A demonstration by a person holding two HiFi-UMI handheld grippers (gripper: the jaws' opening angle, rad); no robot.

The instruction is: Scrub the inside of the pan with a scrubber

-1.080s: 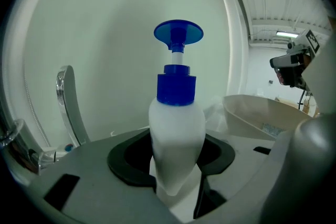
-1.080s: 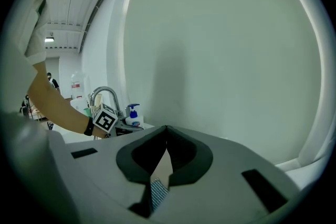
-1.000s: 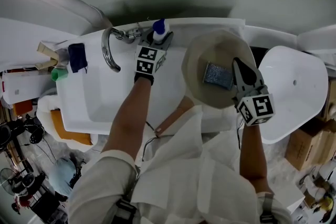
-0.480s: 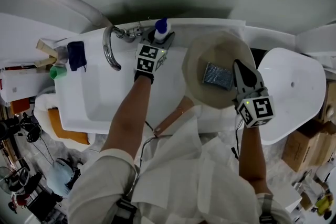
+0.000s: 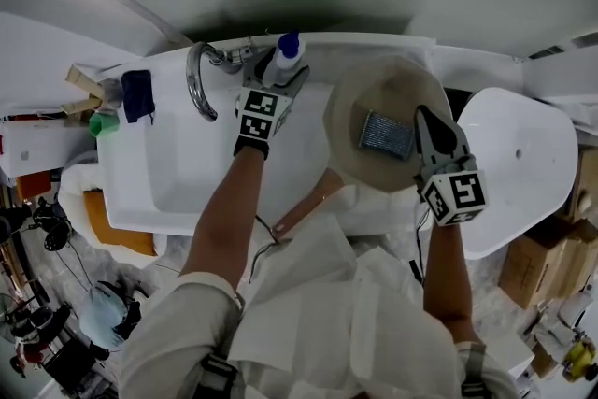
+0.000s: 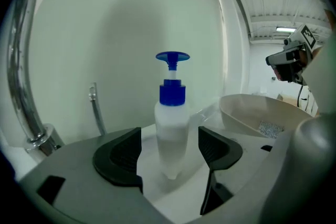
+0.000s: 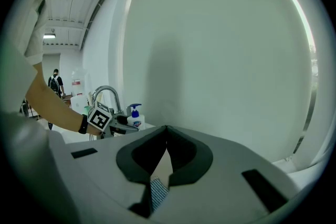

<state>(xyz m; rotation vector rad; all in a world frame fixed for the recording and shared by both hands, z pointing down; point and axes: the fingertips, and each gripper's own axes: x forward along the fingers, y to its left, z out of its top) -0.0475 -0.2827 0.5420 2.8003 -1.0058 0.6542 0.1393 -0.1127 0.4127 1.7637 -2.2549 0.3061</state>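
L gripper (image 6: 168,150) jaws just opened wide round soap bottle (image 6: 171,118), R gripper (image 7: 166,134) jaws shut above scrubber (image 5: 388,134) in pan (image 5: 372,168), so scrubbing prob next

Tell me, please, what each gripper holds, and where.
Nothing. Left gripper: jaws, just opening, flank the soap bottle untouched. Right gripper: jaws shut on nothing visible.

White sink (image 5: 177,163) bears pan (image 5: 360,165) and soap bottle (image 5: 286,52).

The person wears a loose white short-sleeved shirt (image 5: 346,294). Beyond its left sleeve is a black wristband (image 5: 249,143). The left gripper (image 5: 283,68) and right gripper (image 5: 421,112) are grey with black jaw pads, each bearing a white marker cube (image 5: 263,115). A thin dark cable (image 5: 258,243) hangs beside the shirt.
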